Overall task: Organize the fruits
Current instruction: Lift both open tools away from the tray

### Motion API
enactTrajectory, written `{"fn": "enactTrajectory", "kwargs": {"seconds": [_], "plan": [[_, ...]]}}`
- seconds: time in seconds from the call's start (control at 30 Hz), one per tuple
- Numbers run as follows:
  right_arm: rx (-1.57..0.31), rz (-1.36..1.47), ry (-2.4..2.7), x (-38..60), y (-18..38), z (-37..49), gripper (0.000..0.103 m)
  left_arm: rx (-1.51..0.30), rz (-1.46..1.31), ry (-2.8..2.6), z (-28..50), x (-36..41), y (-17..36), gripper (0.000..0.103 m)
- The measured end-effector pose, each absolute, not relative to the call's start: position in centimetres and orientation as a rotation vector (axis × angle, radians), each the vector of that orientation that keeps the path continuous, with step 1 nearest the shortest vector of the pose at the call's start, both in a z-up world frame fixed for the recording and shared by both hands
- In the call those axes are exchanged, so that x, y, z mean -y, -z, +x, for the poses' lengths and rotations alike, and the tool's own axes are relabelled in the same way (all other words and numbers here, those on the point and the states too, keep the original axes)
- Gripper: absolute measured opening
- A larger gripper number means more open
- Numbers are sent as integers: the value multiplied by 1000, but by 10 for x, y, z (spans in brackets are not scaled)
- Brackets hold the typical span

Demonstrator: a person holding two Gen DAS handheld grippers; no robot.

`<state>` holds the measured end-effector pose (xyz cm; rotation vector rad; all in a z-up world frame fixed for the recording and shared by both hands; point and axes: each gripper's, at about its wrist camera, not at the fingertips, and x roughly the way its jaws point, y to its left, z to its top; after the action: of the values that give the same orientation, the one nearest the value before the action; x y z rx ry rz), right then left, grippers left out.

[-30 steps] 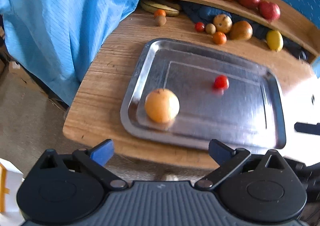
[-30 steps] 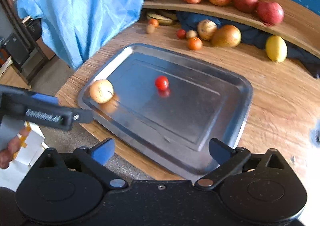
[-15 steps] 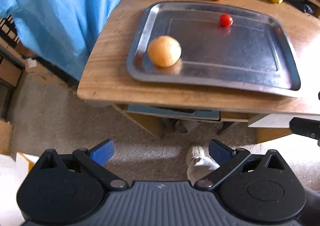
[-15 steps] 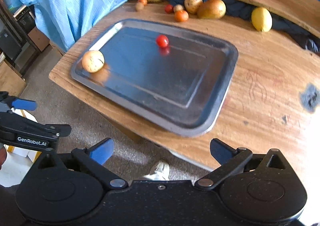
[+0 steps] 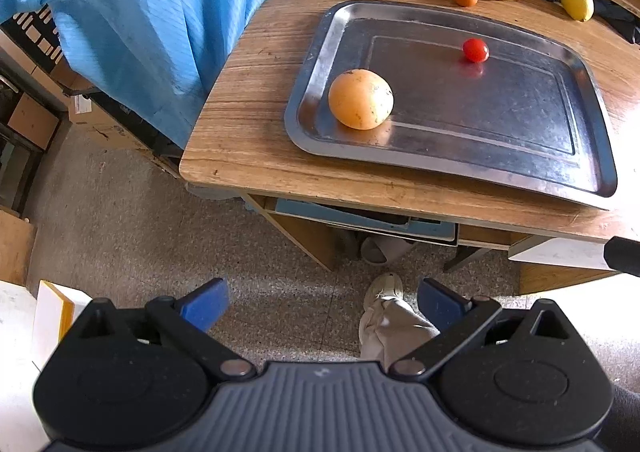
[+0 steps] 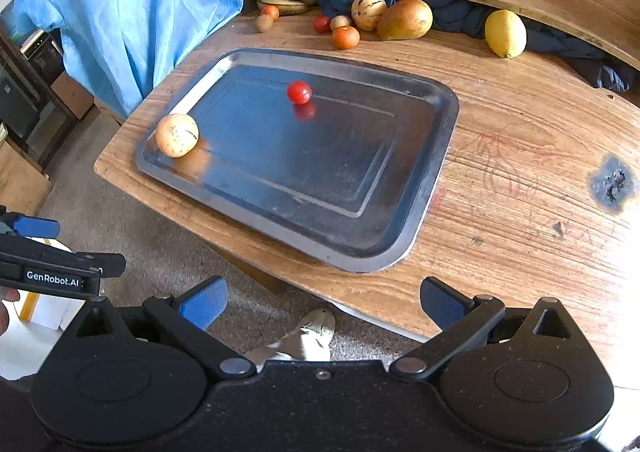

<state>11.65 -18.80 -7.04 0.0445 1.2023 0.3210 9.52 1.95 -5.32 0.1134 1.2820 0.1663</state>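
Both the left gripper (image 5: 322, 302) and right gripper (image 6: 322, 302) hang released over the speckled floor (image 5: 120, 220), while on the wooden surface (image 6: 520, 156) the tray (image 6: 424, 180) holds an orange fruit (image 5: 361, 99) lower left and a tomato (image 5: 475, 50) mid-frame, beside a blue cloth (image 5: 160, 12) upper left.

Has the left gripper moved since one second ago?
Yes. The left gripper has pulled back from the tray: earlier its fingers sat at the table edge, now they hang over the floor, open and empty.
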Motion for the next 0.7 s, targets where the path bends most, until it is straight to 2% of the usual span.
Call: {"fn": "enactTrajectory", "kwargs": {"seconds": [0.7], "plan": [[-1124,94,-293,161,67,201,102,-1219,200,-67,164,-40,36,102]]}}
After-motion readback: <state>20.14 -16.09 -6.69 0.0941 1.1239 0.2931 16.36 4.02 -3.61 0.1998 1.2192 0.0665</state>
